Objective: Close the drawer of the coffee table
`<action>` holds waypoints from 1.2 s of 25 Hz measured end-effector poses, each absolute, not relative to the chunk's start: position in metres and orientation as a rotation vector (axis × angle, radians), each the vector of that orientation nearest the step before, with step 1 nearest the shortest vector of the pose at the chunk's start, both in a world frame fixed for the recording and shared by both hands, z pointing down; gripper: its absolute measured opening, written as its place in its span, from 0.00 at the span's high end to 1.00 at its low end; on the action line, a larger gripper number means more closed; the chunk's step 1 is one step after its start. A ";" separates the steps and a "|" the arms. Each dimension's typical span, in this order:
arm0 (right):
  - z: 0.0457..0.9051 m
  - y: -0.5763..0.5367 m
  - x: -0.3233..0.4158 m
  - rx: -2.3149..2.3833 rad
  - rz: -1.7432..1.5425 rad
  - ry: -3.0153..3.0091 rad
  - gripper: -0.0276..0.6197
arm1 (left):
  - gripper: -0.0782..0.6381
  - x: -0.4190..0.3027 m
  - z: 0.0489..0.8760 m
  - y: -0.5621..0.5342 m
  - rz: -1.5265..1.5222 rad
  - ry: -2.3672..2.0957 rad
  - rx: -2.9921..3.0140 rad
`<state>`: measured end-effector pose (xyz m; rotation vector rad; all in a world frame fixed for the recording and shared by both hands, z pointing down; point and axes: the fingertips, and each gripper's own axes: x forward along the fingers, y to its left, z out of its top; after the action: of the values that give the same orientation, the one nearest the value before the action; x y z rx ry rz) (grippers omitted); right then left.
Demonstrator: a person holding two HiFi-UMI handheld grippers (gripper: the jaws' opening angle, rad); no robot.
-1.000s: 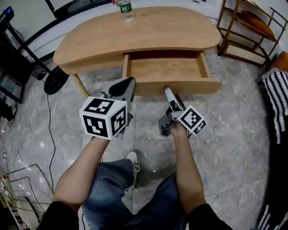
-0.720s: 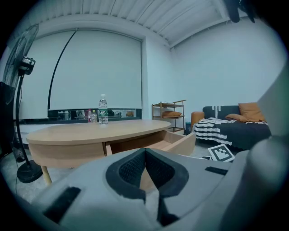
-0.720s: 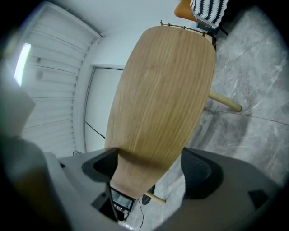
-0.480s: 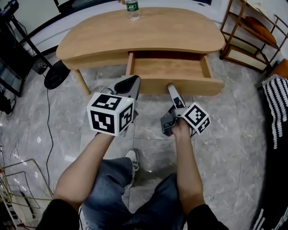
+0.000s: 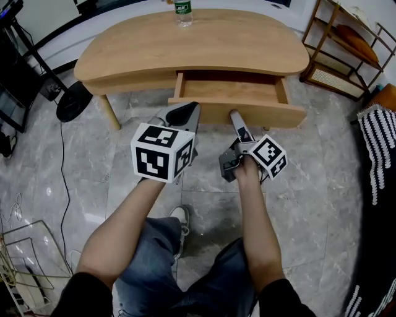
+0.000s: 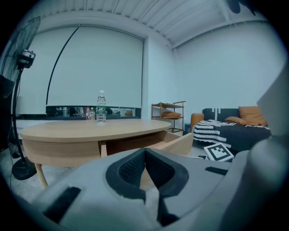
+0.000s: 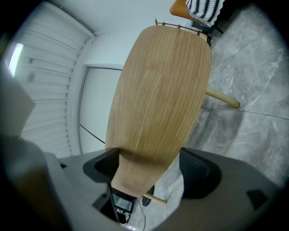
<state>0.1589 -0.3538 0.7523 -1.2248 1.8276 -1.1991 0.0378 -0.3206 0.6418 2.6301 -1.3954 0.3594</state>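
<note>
The wooden coffee table (image 5: pixel 198 43) has its drawer (image 5: pixel 229 90) partly pulled out toward me. My right gripper (image 5: pixel 234 115) is rolled on its side with its tips against the drawer front (image 5: pixel 272 114). In the right gripper view that wood panel (image 7: pixel 158 90) fills the gap ahead of the wide jaws of the right gripper (image 7: pixel 149 158). The jaws are closing slightly and the pads do not press on anything. My left gripper (image 5: pixel 185 111) hangs just before the drawer's left end, shut and empty. In its own view the left gripper (image 6: pixel 144 153) has its pads together, below the drawer (image 6: pixel 176 142).
A water bottle (image 5: pixel 183 11) stands at the table's far edge. A shelf rack (image 5: pixel 346 49) is at the right, a striped blanket (image 5: pixel 377 142) below it. A fan base (image 5: pixel 73 101) and a cable lie left of the table. My legs are below.
The drawer has slid part of the way into the table, with the right gripper following against its front. The left gripper has moved forward beside it.
</note>
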 end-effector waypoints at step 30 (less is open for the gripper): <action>0.753 -0.469 0.164 -1.265 -1.233 1.814 0.34 | 0.89 0.043 0.686 -0.407 0.377 -1.308 2.640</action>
<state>0.1643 -0.4687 0.7532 -1.2646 1.8139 -1.2334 0.0432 -0.4070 0.6857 2.6398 -1.3077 0.3767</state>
